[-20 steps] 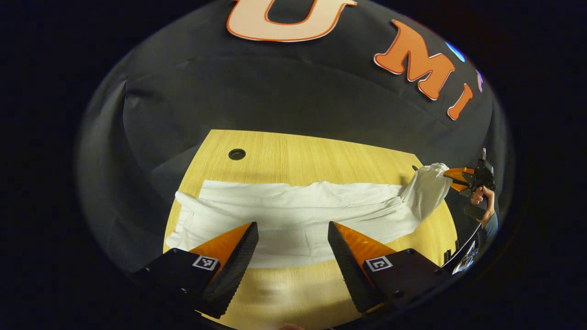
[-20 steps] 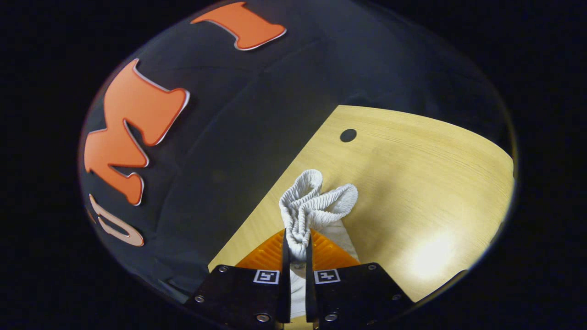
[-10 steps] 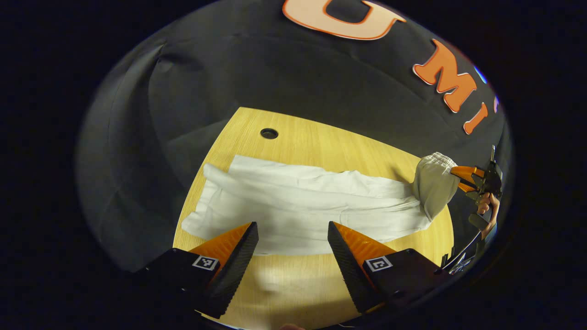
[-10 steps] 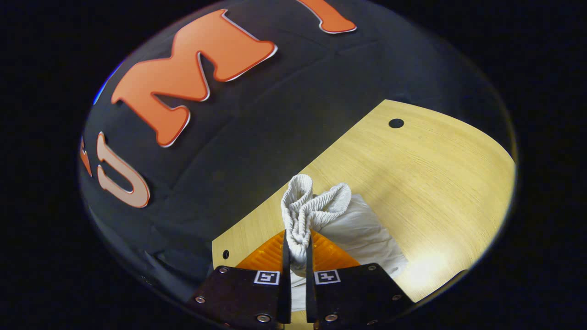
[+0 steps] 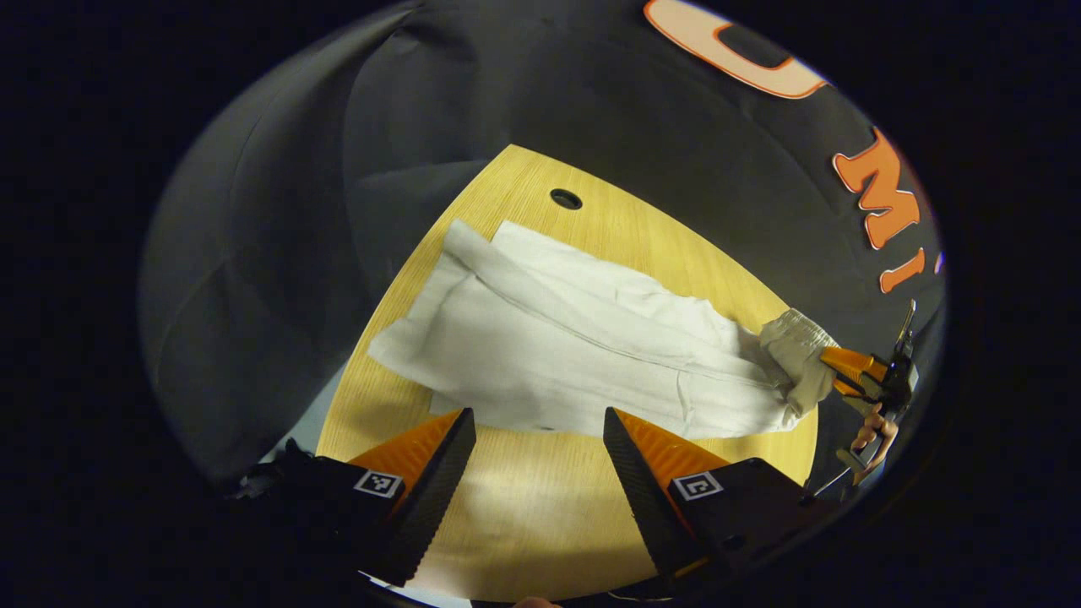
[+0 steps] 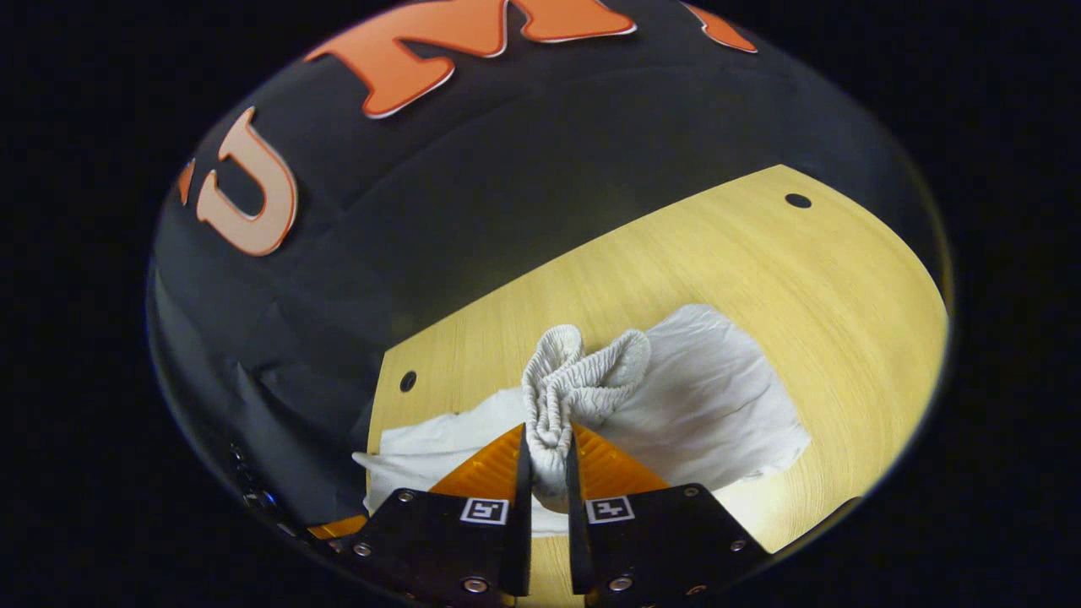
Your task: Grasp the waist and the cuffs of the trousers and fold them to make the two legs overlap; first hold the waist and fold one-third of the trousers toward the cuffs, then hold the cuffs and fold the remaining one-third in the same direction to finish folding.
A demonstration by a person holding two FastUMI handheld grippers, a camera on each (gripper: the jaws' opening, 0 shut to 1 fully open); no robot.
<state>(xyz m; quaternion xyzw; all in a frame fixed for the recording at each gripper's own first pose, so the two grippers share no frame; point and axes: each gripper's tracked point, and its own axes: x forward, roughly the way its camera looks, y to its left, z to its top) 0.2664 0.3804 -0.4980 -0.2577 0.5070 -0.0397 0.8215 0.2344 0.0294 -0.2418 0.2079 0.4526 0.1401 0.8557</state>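
Hand-held gripper [image 6: 545,460] pinches the trousers' waistband [image 6: 583,380] above the table [image 6: 676,253].

One trousers [image 5: 583,338], two hand-held grippers [image 5: 540,473]

Your trousers [image 5: 583,355] lie on the counter [image 5: 540,515], in front of the counter's hole [image 5: 566,199]. Their waist [image 6: 574,388] sits in your right claw [image 6: 545,456].

Left tongs [image 5: 539,452]: jaws spread wide, nothing between them. Right tongs [image 6: 545,460]: jaws pinched nearly together, both clamping the gathered waistband [image 6: 574,384]. In the left gripper view, a hand [image 5: 870,432] grips the right tongs' handle from below.
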